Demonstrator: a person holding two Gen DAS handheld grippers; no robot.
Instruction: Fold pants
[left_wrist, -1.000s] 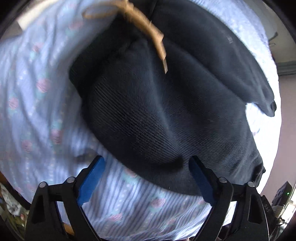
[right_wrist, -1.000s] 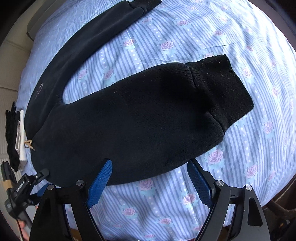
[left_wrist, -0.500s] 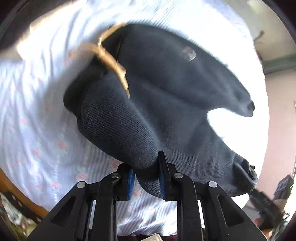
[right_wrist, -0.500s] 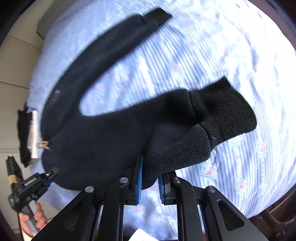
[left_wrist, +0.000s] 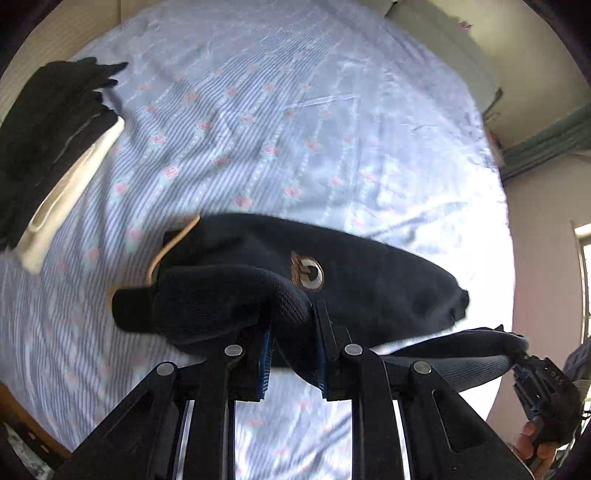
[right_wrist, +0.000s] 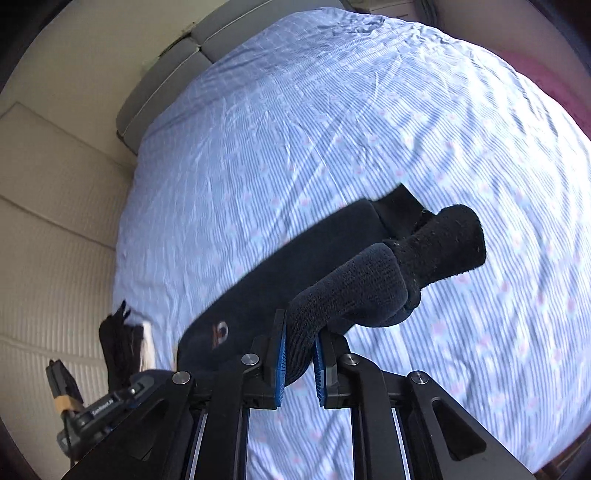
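Observation:
Black knit pants (left_wrist: 369, 280) with a round logo and a tan drawstring hang lifted over a blue striped floral bedsheet (left_wrist: 295, 129). My left gripper (left_wrist: 293, 354) is shut on the waist end of the pants. My right gripper (right_wrist: 299, 363) is shut on the lower leg of the pants (right_wrist: 332, 266), just behind the ribbed cuff (right_wrist: 443, 247). One leg lies doubled over the other. The right gripper also shows at the lower right edge of the left wrist view (left_wrist: 517, 363).
A pile of dark clothes with a white piece (left_wrist: 48, 140) lies at the left side of the bed; it also shows in the right wrist view (right_wrist: 122, 343). A cream padded headboard (right_wrist: 55, 221) and grey pillows (right_wrist: 166, 81) border the bed.
Both grippers, open around the flat pants a second ago, have shut on the fabric and lifted it. The near leg has swung over onto the far leg.

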